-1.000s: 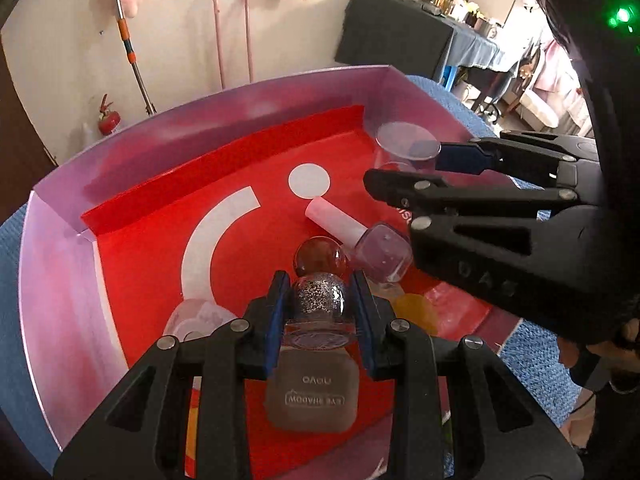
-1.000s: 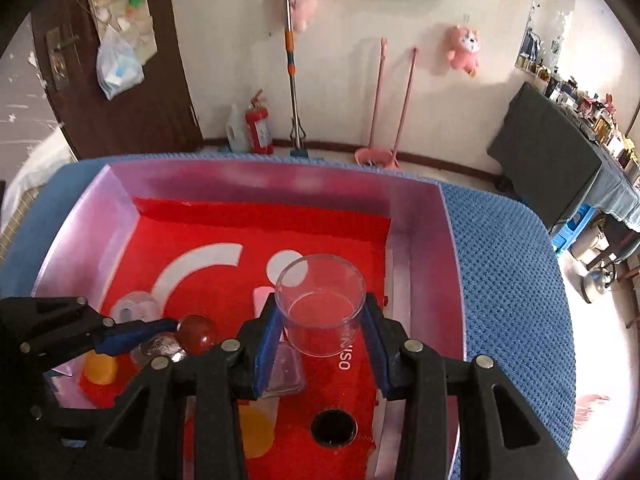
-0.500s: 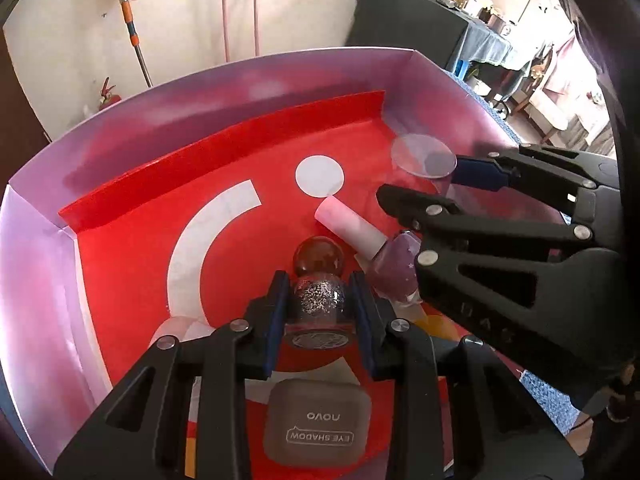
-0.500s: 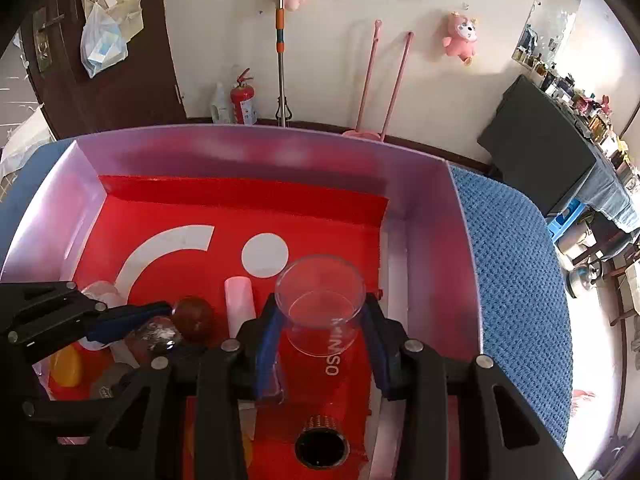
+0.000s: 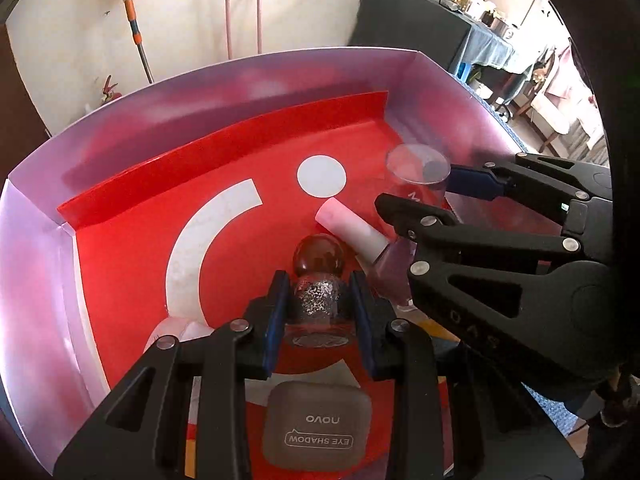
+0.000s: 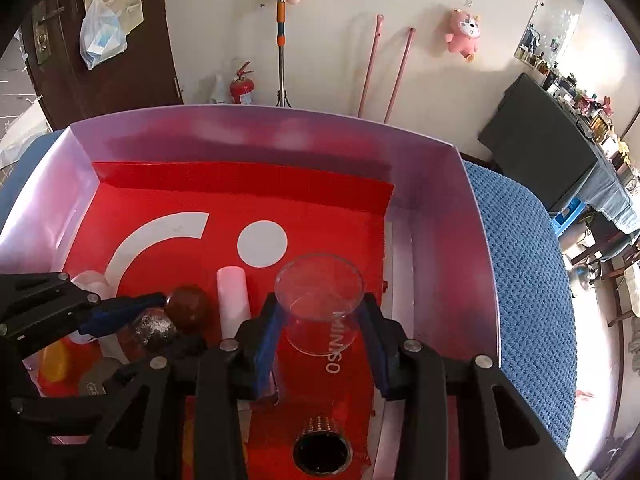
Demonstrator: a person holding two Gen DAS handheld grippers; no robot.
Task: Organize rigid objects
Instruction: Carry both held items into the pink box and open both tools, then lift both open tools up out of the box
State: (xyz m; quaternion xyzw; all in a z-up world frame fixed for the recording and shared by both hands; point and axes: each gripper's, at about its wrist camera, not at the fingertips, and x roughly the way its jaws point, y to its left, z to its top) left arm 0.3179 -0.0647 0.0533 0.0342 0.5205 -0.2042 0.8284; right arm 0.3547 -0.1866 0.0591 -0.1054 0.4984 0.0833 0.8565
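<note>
Red-lined box (image 6: 440, 208), glitter bottle (image 5: 318, 300) in left gripper (image 5: 318, 312), clear cup (image 6: 320, 300) in right gripper (image 6: 320, 336)

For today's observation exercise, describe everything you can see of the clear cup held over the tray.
The clear cup is a short, straight-walled cylinder that looks like transparent plastic or glass. It appears empty, sits upright with its open mouth up, and the red tray floor shows through it. The right hand-held gripper clamps its wall from both sides with blue pads. Whether its base touches the tray is unclear.
</note>
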